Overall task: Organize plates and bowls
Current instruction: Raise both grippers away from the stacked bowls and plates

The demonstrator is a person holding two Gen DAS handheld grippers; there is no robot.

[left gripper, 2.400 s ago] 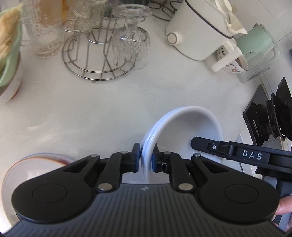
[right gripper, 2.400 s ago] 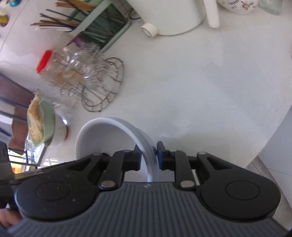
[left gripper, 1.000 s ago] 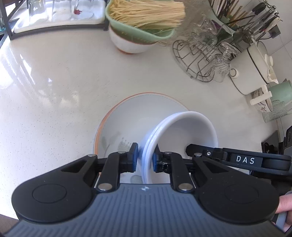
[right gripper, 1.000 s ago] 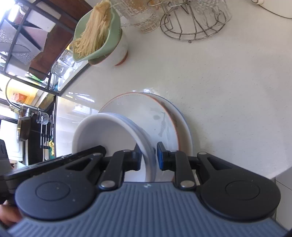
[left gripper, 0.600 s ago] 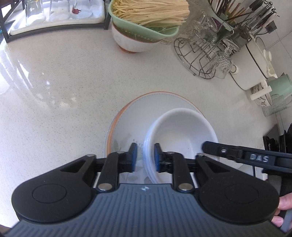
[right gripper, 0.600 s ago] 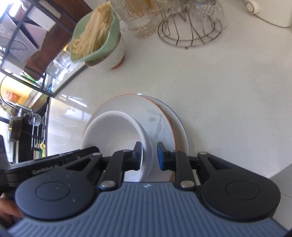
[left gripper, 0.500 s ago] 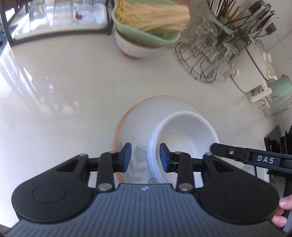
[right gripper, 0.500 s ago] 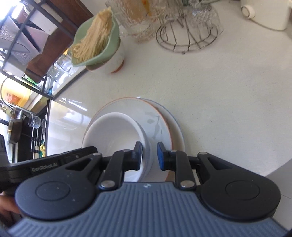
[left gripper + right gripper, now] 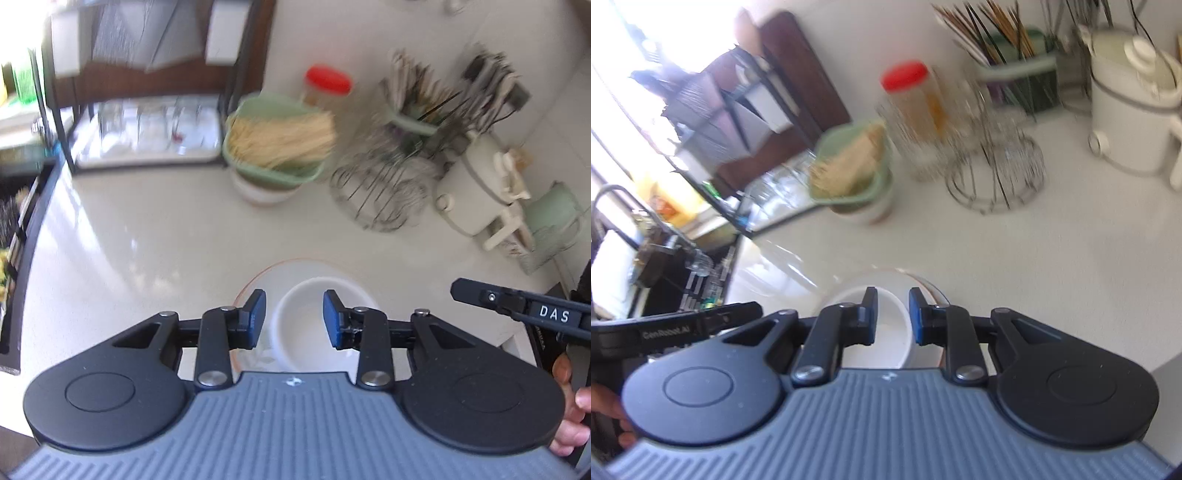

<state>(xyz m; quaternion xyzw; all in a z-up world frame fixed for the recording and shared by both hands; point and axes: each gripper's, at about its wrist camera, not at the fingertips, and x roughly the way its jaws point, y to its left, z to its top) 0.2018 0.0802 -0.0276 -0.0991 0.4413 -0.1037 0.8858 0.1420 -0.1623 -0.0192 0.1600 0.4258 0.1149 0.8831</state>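
- The white table [image 9: 122, 240] spreads out ahead of both my tools.
- Far ahead on it stand a green strainer of noodles [image 9: 277, 147], a wire glass rack [image 9: 376, 192] and a cream pot [image 9: 476, 192], all blurred.
- Just below my tools lies the orange-rimmed plate [image 9: 255, 284], flat on the table.
- The white bowl [image 9: 303, 325] sits upright in that plate.
- My left tool [image 9: 294, 317] hangs above the bowl, its jaws spread wide, gripping nothing.
- My right tool [image 9: 892, 315] straddles the bowl's far rim with jaws parted, touching neither side.
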